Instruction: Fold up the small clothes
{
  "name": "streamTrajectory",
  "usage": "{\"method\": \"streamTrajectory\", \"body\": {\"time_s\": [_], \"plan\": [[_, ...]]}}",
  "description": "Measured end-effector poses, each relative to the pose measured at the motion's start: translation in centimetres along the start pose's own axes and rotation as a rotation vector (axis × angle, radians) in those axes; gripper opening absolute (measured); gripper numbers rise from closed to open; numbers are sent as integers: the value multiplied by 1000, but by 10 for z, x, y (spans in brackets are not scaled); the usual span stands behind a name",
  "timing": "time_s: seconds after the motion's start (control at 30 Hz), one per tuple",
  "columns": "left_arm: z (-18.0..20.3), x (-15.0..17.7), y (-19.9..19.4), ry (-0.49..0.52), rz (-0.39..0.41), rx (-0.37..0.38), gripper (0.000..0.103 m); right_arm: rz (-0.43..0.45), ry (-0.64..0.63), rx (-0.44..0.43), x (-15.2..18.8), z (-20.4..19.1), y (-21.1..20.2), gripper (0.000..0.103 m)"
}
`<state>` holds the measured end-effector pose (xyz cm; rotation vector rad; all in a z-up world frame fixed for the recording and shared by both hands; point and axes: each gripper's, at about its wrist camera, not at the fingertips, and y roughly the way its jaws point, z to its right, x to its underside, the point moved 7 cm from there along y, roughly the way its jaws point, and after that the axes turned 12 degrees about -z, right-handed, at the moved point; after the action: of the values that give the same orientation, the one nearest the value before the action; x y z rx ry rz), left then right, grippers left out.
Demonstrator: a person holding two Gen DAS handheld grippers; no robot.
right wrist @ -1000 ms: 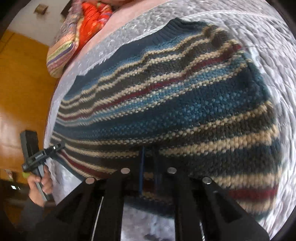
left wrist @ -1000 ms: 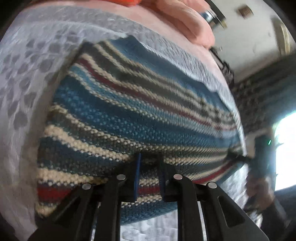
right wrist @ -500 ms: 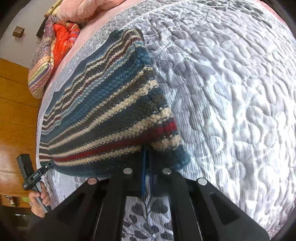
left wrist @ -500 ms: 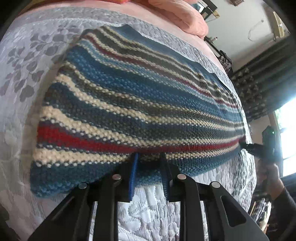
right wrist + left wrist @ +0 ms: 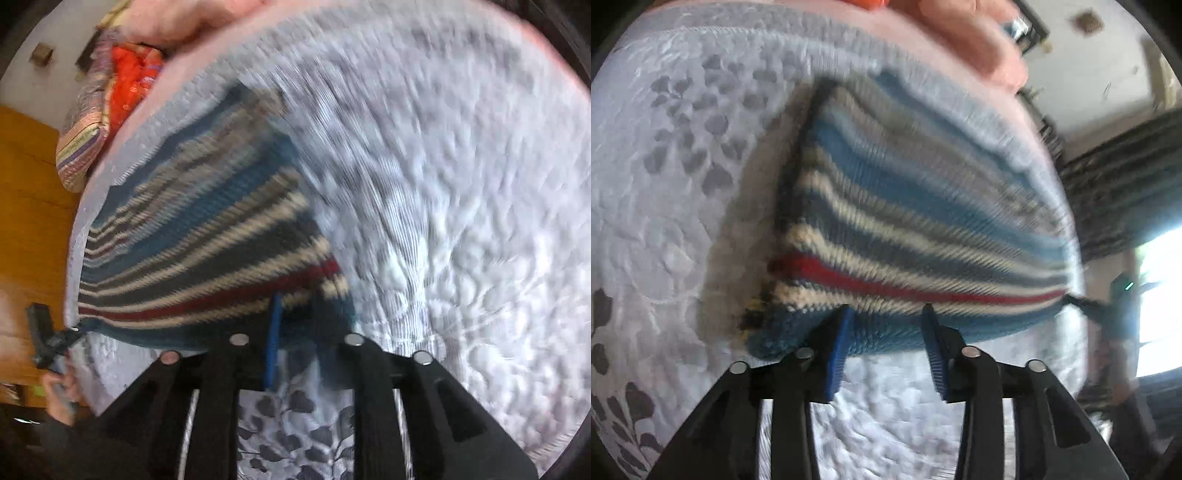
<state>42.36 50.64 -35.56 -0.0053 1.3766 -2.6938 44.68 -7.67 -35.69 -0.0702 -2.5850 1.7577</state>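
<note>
A striped knit sweater (image 5: 923, 229) in blue, cream, grey and red lies folded on the quilted bedspread (image 5: 665, 221). My left gripper (image 5: 885, 325) is open, and its blue pads (image 5: 834, 347) stand apart on either side of the sweater's near blue hem. In the right wrist view the sweater (image 5: 192, 258) fills the left half. My right gripper (image 5: 303, 332) stands partly open around the sweater's near right corner. Only its left blue pad (image 5: 273, 339) shows, and the dark cloth hides the other. Both views are blurred by motion.
The grey-white floral quilt (image 5: 461, 221) stretches wide to the right. Pink pillows (image 5: 979, 40) and an orange and striped bundle (image 5: 122, 88) lie at the bed's head. Orange wood panels (image 5: 29, 206) stand to the left, and dark curtains (image 5: 1115, 184) and a bright window (image 5: 1160, 302) to the right.
Both grippers, shut on the sweater's hem before, have spread their fingers. The folded sweater has come down onto the quilt, and both cameras have pulled back slightly.
</note>
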Motion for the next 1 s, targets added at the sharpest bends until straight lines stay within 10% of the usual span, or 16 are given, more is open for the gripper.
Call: {"method": "streamTrajectory", "body": {"time_s": [0.1,0.43,1.0], "plan": [[-11,-21,-51,-37,115,35,80,78,-262,210,24,-67,-18,61],[-63,-96,-54,-154,37,46,81,207,-964,543,156,-311,98,74],[-29,-163,39,19,-103,117,71,424,-1073,796,128,-417,204,74]]}}
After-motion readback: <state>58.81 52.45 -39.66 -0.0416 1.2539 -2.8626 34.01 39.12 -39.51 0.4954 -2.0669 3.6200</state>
